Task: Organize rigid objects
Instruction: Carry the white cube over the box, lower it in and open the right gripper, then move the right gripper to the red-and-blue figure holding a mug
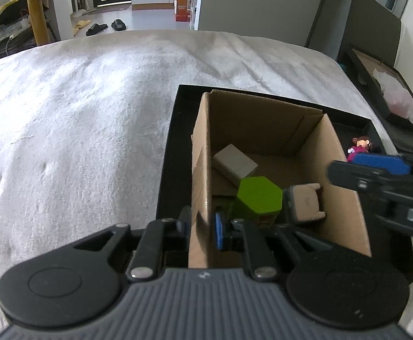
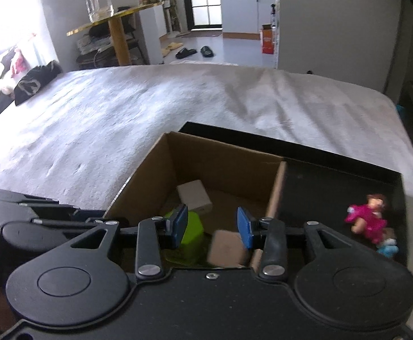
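Note:
An open cardboard box (image 1: 263, 119) stands inside a black tray (image 1: 175, 130) on the bed. In the box lie a white block (image 1: 234, 164), a green hexagonal block (image 1: 260, 195) and a small tan stool-shaped piece (image 1: 305, 202). My left gripper (image 1: 202, 223) is shut on the box's left wall, one pad on each side. My right gripper (image 2: 212, 226) hovers open over the box (image 2: 223, 167) with nothing between its pads; the tan piece (image 2: 226, 248) and green block (image 2: 193, 231) lie below it. A pink doll (image 2: 368, 218) lies in the tray (image 2: 334, 187) to the right of the box.
The white blanket (image 1: 78, 113) covers the bed to the left and beyond the tray. A small blue item (image 2: 387, 248) lies near the doll. Another dark box with paper (image 1: 390, 93) sits off the bed's right edge. A round table (image 2: 115, 17) and slippers are on the floor beyond.

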Available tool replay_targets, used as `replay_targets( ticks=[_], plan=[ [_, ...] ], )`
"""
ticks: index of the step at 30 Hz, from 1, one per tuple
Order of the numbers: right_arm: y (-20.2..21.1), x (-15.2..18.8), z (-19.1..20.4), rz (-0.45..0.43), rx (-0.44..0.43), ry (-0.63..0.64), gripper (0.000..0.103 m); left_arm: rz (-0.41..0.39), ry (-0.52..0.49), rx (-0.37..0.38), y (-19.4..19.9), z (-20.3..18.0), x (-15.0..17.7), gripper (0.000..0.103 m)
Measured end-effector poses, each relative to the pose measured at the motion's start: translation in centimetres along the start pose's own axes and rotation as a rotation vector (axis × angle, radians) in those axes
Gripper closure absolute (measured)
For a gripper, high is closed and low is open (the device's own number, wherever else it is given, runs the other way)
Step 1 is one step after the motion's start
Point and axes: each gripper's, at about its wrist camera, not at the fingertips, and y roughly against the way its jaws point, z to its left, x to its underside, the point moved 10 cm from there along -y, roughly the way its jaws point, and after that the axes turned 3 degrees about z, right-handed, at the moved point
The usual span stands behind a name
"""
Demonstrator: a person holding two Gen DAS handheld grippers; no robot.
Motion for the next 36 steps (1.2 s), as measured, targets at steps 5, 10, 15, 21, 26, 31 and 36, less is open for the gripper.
replay_targets(
  ticks=[5,10,15,21,26,31,36],
  plan=[
    [1.3,0.7,-2.0,-0.01,0.023,-0.019,0.063,-0.003,-0.011,-0.019,0.3,-0.2,-0.2,0.076],
    [1.9,1.9,-3.6,-0.013,0.04,-0.046,0.062,-0.009,-0.012,-0.037,0.8,-0.5,-0.4,0.059],
    [2.0,3.0,-6.1,-0.006,0.071,-0.083,0.061,-0.015,-0.01,-0.073,0.6,-0.5,-0.6,0.039],
    [1.6,4.2,-9.8,-0.005,0.125,-0.143,0.059,-0.005,-0.013,-0.102,0.0,-0.6,-0.9,0.028],
    [1.2,4.8,-12.6,-0.005,0.169,-0.18,0.05,-0.006,-0.033,-0.125,-0.4,-1.2,-1.0,0.021],
    [0.6,4.8,-14.6,-0.02,0.177,-0.203,0.048,-0.01,-0.048,-0.147,-0.7,-1.6,-1.2,0.02],
    [-0.9,4.9,-16.6,-0.017,0.206,-0.19,0.048,-0.017,-0.053,-0.178,-0.9,-1.9,-1.6,0.019]
  ],
)
